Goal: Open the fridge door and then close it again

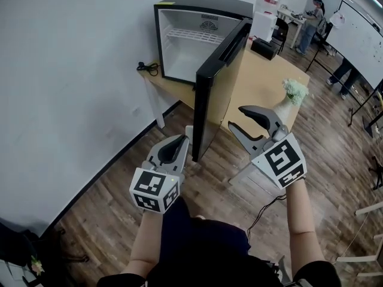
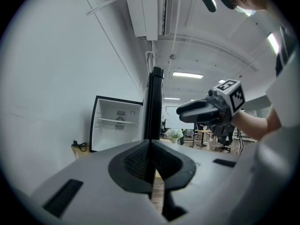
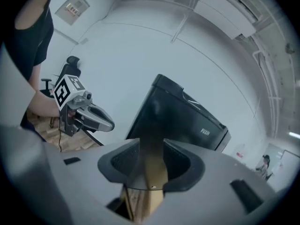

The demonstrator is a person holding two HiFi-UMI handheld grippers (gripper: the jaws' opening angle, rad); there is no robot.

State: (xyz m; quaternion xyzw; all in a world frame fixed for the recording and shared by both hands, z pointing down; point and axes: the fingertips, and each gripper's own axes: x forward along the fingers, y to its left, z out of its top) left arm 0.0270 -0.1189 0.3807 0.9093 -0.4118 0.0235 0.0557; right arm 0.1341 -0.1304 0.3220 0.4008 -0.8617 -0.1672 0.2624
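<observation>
Fridge sits on the pale wooden table by the wall. Its glossy black door is swung wide, showing a smooth white cavity and one thin wire shelf. The left gripper hovers just beside the door's free edge, its jaws pressed together on nothing. The right gripper hangs near the door's outer face, jaws partly apart and empty (placed, I'd guess, to push it shut). Opening looks done; closing remains.

Grey left gripper and right gripper bear black-and-white marker cubes.
</observation>
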